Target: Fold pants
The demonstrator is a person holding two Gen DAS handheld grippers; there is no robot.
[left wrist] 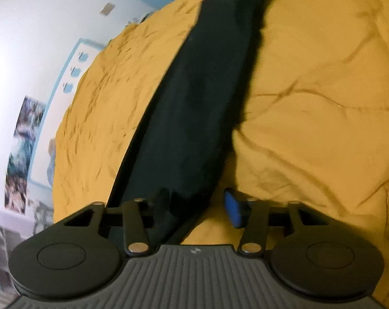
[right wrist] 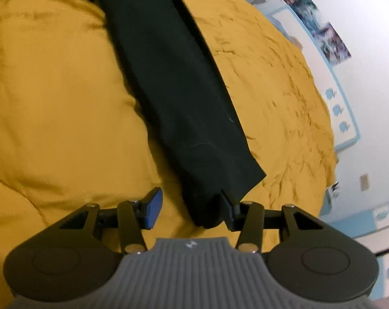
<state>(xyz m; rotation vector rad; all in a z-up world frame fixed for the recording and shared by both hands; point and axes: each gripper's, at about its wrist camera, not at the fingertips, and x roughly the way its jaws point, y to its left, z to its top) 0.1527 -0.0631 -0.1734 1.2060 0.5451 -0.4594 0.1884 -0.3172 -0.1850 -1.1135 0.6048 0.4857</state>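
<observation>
The black pants lie as one long narrow strip, legs together, on a yellow quilt, and show in the left wrist view (left wrist: 194, 97) and the right wrist view (right wrist: 179, 87). My left gripper (left wrist: 197, 207) is open at one end of the strip; the cloth lies between its spread fingers and covers the left one, with the blue pad of the right finger (left wrist: 233, 209) bare. My right gripper (right wrist: 190, 208) is open at the other end; the cloth lies between its fingers, against the right one, and the left blue pad (right wrist: 153, 209) is bare.
The yellow quilt (left wrist: 310, 103) is rumpled, with deep creases on one side of the pants. A white wall with blue-framed pictures and posters (right wrist: 343, 118) runs along the bed's far side. The other gripper shows dimly at the top edge of each view.
</observation>
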